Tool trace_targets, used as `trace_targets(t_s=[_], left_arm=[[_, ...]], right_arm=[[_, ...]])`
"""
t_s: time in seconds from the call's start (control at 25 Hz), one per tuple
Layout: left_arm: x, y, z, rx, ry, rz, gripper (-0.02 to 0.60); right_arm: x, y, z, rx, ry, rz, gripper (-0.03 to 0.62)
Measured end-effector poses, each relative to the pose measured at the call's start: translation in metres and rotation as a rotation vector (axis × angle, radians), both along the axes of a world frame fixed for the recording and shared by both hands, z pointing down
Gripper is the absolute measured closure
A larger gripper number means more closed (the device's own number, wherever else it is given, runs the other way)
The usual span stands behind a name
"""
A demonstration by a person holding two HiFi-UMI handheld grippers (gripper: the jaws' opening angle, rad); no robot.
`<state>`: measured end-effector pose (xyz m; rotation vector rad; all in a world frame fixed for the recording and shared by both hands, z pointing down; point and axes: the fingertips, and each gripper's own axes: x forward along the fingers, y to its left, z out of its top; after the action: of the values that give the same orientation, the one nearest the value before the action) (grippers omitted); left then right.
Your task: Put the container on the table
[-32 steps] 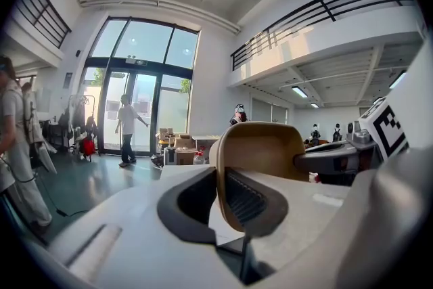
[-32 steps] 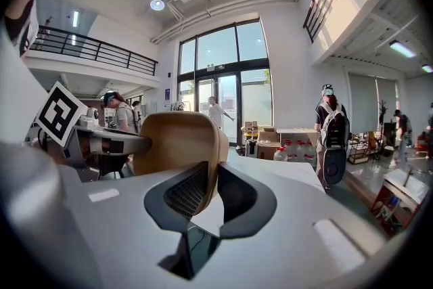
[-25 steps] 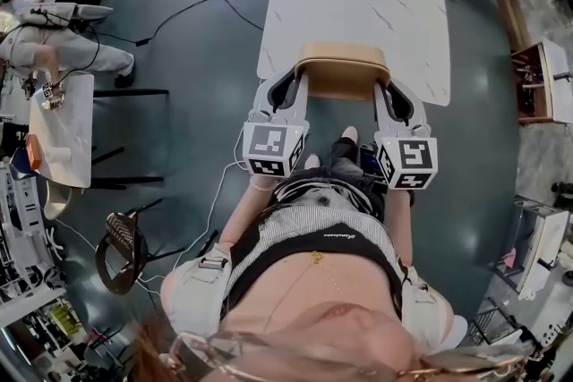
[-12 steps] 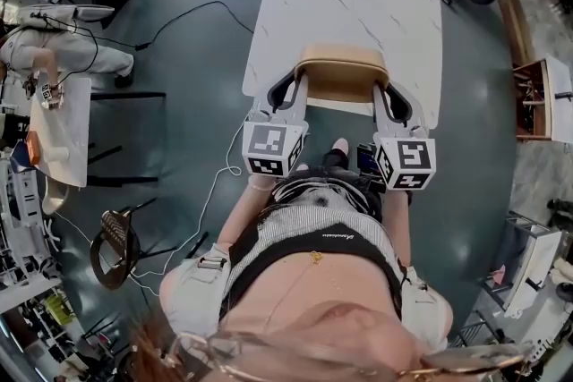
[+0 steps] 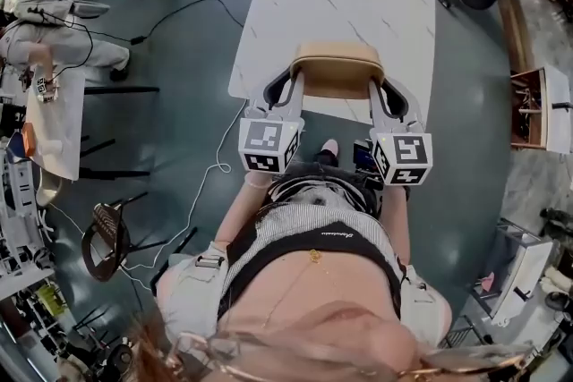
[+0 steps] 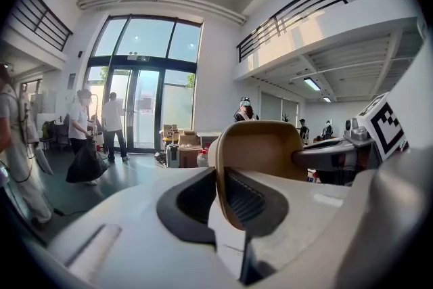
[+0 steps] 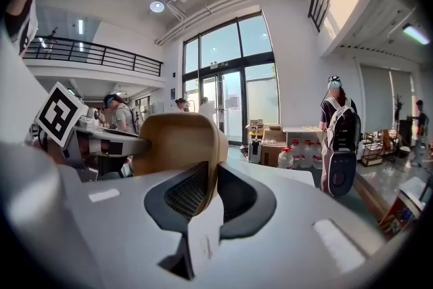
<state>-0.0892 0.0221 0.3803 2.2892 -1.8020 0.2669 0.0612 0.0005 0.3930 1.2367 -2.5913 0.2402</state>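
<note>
Black chair point(image 5: 106, 239), water jugs point(image 7: 301, 153), glass doors point(image 6: 145, 108)

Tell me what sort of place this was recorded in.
Probably a large open lab or workshop hall: tall glass entrance doors, a railed mezzanine, and cables trailing across the floor beside workbenches.

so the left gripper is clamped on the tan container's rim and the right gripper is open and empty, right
Not quite. The right gripper isn't open and empty: the right gripper view shows its jaws shut on the rim of the tan container too. The left gripper is clamped on the rim, as you said.
</note>
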Motion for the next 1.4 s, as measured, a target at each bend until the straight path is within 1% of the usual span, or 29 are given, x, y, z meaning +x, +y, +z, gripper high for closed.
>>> trace_targets(t_s=[0.16,0.36,0.84,1.4], left_arm=[[0.008,-0.003,0.003,-0.007,-0.002,0.019,0.542],[0.008,-0.017,0.009,-0.021,0.001,0.046,0.542],[-0.013,-0.076,0.011,-0.028,0.004,0.179,0.542],[-0.041,-0.121,0.029,-0.07,0.009,0.247,0.537]], right_arm=[[0.008,-0.004,0.003,-0.005,0.003,0.015,0.525],[0.008,-0.014,0.008,-0.013,0.007,0.042,0.526],[-0.012,-0.052,0.009,-0.022,0.024,0.167,0.523],[-0.04,-0.092,0.024,-0.065,0.058,0.216,0.525]])
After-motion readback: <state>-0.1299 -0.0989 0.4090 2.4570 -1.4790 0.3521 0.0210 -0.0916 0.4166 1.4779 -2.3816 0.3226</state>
